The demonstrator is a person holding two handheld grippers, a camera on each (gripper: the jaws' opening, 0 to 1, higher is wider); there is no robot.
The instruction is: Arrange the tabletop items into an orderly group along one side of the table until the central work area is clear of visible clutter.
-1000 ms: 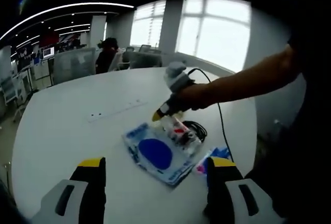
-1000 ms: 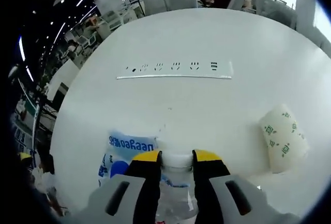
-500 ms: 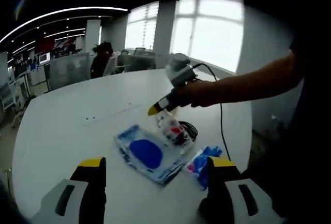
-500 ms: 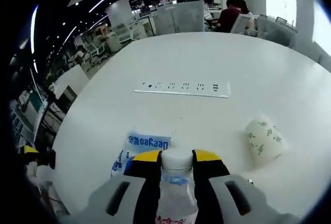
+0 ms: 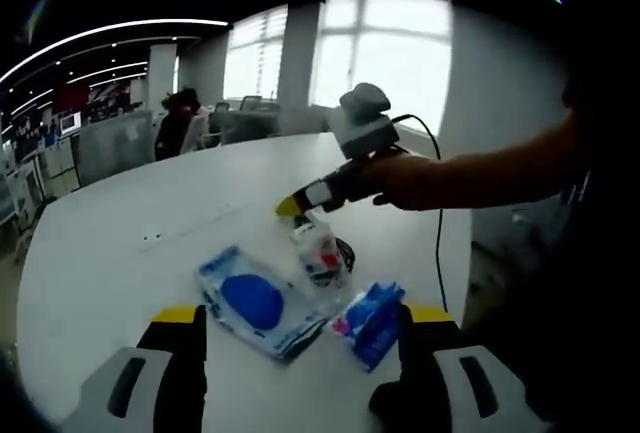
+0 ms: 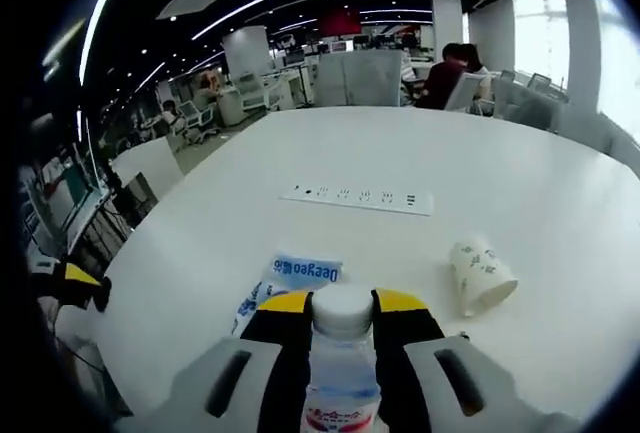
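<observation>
Left gripper view first: the left gripper (image 5: 303, 338) sits low over the white round table (image 5: 120, 253), its two yellow-tipped fingers (image 5: 178, 315) spread wide with nothing between them. Just ahead of the fingertips, between them, lies a flat blue-and-white packet (image 5: 252, 301); nearer the right finger lies a smaller blue pouch (image 5: 368, 319) with pink on it. Beyond those, a person's hand (image 5: 400, 178) reaches in from the right side of the view with the right gripper (image 5: 296, 209), and its yellow tips pinch the neck of a clear water bottle (image 5: 320, 255), which hangs tilted over the packet. A coil of black cable (image 5: 347, 250) lies just behind the bottle. Farther off, ahead of the left finger, a strip of sockets (image 5: 190, 228) is set into the tabletop.

Over to the right gripper view: the two fingers (image 6: 284, 305) press in on the bottle's neck, just below its white cap (image 6: 341, 310), with the bottle standing up between them. Peeking out past the left finger is the blue-and-white packet's printed edge. Out ahead of the right finger a paper cup (image 6: 480, 273) lies on its side, well apart from the packet. The socket strip runs across the table farther ahead. At the view's left edge, one yellow tip of the left gripper shows. Beyond the table, people (image 6: 448, 73) sit by desks.
</observation>
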